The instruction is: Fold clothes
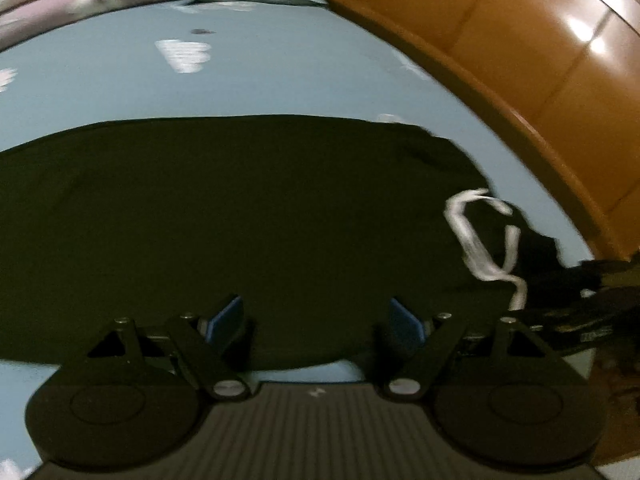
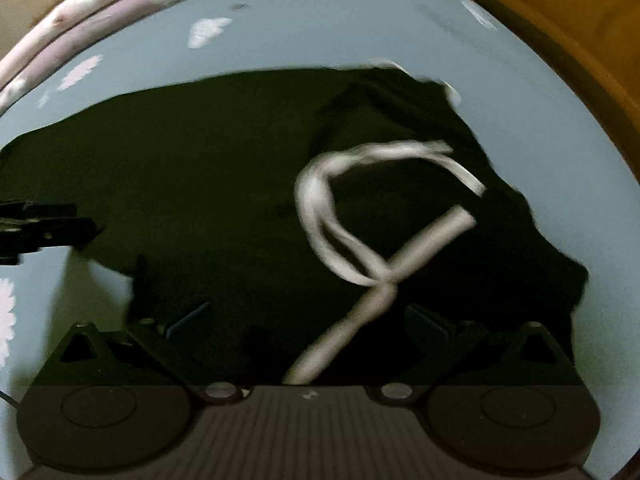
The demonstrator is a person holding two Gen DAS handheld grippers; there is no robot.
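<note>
Dark garment (image 1: 240,216) lies spread flat on the light blue sheet (image 1: 280,64), taking up most of both wrist views; looks black or very dark green, hard to say under the blur. White drawstring (image 2: 320,208) sits looped and crossed on top of the cloth toward its right end, one strand running down toward the right gripper (image 2: 308,320). In the left wrist view the same cord shows at the garment's right edge. Left gripper (image 1: 318,320) hovers over the near hem, jaws spread wide, blue pads (image 1: 226,316) visible, nothing clamped between them. Right gripper also stands open, fingers apart over the dark fabric, the cord passing between them but not pinched (blur makes contact uncertain). The left gripper's tip pokes into the right wrist view at the left edge, just beside the garment's border. Pale floral bedding (image 2: 100,12) is bunched along the far side, and an orange-brown wooden panel (image 1: 520,40) curves along the right.
</note>
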